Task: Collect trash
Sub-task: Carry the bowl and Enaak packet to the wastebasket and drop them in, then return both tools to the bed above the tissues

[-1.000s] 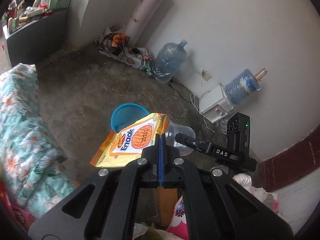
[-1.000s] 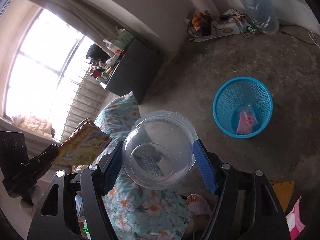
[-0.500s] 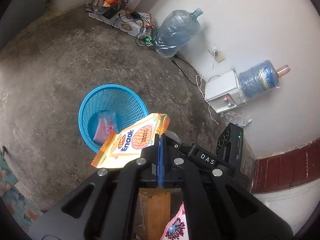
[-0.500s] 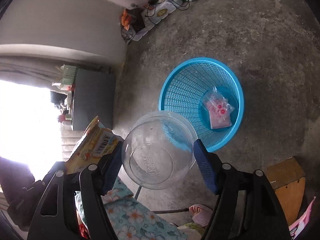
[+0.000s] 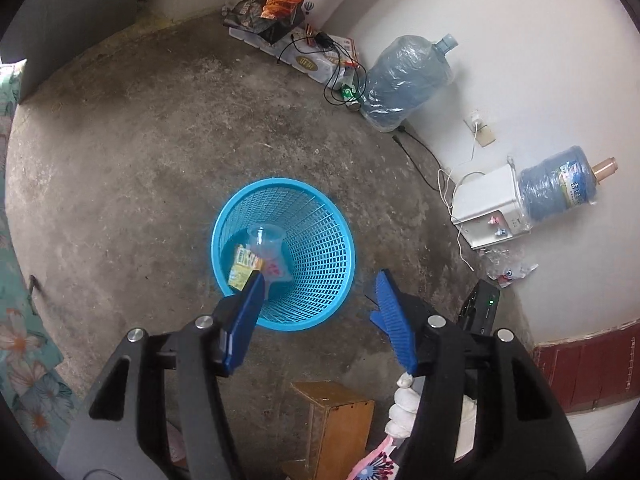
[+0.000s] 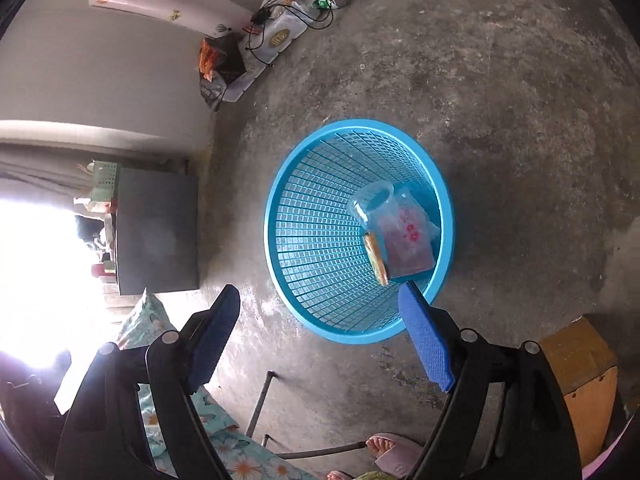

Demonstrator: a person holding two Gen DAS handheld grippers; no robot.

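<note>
The blue mesh basket (image 5: 320, 248) stands on the concrete floor, right below both grippers. At its bottom lie a clear plastic cup (image 5: 266, 236), a yellow biscuit wrapper (image 5: 244, 266) and a pink printed plastic bag (image 5: 280, 272). My left gripper (image 5: 320, 290) hovers over the basket's near rim, its jaws opening with nothing between them. In the right wrist view the same basket (image 6: 312, 240) holds the cup (image 6: 370, 200), the wrapper (image 6: 376, 258) and the bag (image 6: 408, 248). My right gripper (image 6: 318, 294) hangs above the rim, jaws opening and empty.
A big water bottle (image 5: 404, 80) and a dispenser (image 5: 492, 212) stand along the white wall, with cables and boxes (image 5: 312, 60) beyond. A wooden stool (image 5: 340, 420) sits close below the grippers. Floral bedding (image 5: 24, 340) lies at the left, and a dark cabinet (image 6: 156, 232) stands by the window.
Both grippers came down over the basket. The left one let go of the yellow wrapper and the right one let go of the clear cup; both now lie in the basket.
</note>
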